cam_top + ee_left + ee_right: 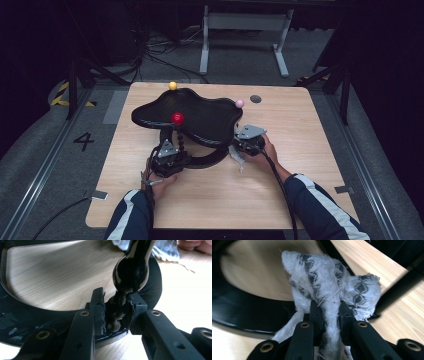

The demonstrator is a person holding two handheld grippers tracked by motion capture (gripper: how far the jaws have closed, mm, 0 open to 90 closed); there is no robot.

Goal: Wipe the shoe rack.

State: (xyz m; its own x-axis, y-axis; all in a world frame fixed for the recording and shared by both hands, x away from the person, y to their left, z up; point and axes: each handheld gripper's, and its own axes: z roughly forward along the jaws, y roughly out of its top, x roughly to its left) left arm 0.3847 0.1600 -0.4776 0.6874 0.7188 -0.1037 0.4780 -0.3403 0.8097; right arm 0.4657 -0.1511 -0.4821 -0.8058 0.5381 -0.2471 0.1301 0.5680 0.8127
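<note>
The left hand-held gripper (116,315) is clenching the glossy black beaded post (130,272) rising ahead of it from the ring base (22,305), while the right hand-held gripper (329,315) is pinching a frayed white-and-grey woven cloth (329,280) bunching beyond its jaws.

My left hand-held gripper (170,159) sits low in front of me, my left hand (159,182) wrapped round its rear, forearm coming in from the bottom edge in a dark sleeve with white stripes; its jaws are closed around a black beaded post (119,307), pads pressing both sides; my right hand-held gripper (246,142) lies further forward and to the right, my right hand (266,152) behind it, sleeve angled in from the lower right; its jaws pinch a white-and-black patterned cloth (329,290) between them.
</note>
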